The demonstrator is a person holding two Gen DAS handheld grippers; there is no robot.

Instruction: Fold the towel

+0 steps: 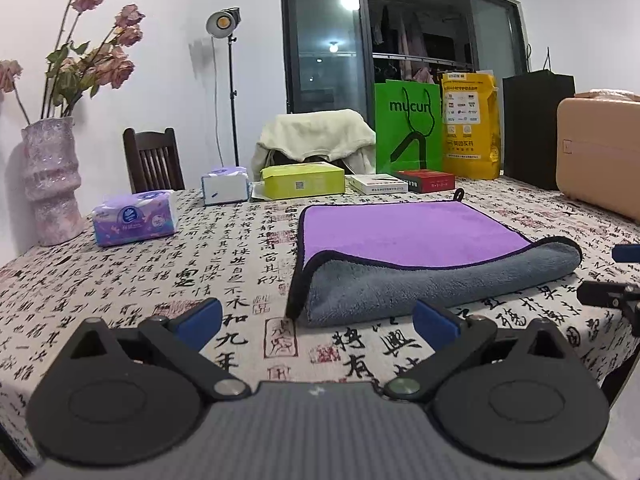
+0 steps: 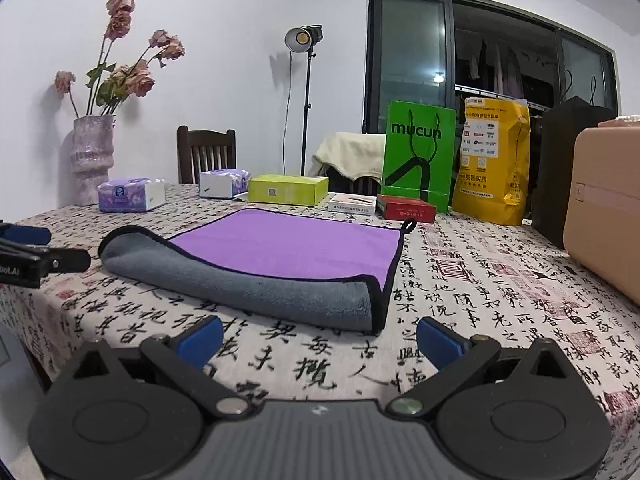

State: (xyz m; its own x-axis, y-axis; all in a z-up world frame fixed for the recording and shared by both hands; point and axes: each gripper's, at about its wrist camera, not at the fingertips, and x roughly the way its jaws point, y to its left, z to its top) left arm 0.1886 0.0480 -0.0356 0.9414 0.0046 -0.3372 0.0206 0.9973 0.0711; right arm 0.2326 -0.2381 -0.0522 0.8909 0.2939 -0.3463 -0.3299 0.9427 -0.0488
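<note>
Left wrist view: counter [image 1: 120, 280] under a calligraphy-print cloth takes up most of the frame, cluttered along its far edge. Towel [image 1: 400, 240] as landmark: it lies flat near the middle of the counter, purple face up, with its near edge turned over so a grey band [image 1: 400, 284] shows toward both cameras. Black trim all round, hang loop at the far corner.

Beyond the towel: green bag [image 1: 408, 128], yellow bag [image 1: 470, 124], lime box [image 1: 302, 180], flat white and red boxes. Far left of the towel: vase [image 1: 50, 180] with dried roses, and two tissue packs between the vase and the towel. Tan case at the towel's far right.

Left gripper [image 1: 318, 320] sits just short of the towel's near left corner, jaws spread wide, nothing between them. Right gripper [image 2: 320, 338] is just short of the near right corner, also wide apart and empty. Neither touches the cloth.

Step, by my read: first fold only started, the near edge flipped partway, both grippers free and lined up on the rolled edge. Next move probably calls for each gripper to close on the grey edge at its own corner, lift together and carry it over to the far edge, keeping the corners level so the trim lines match.
</note>
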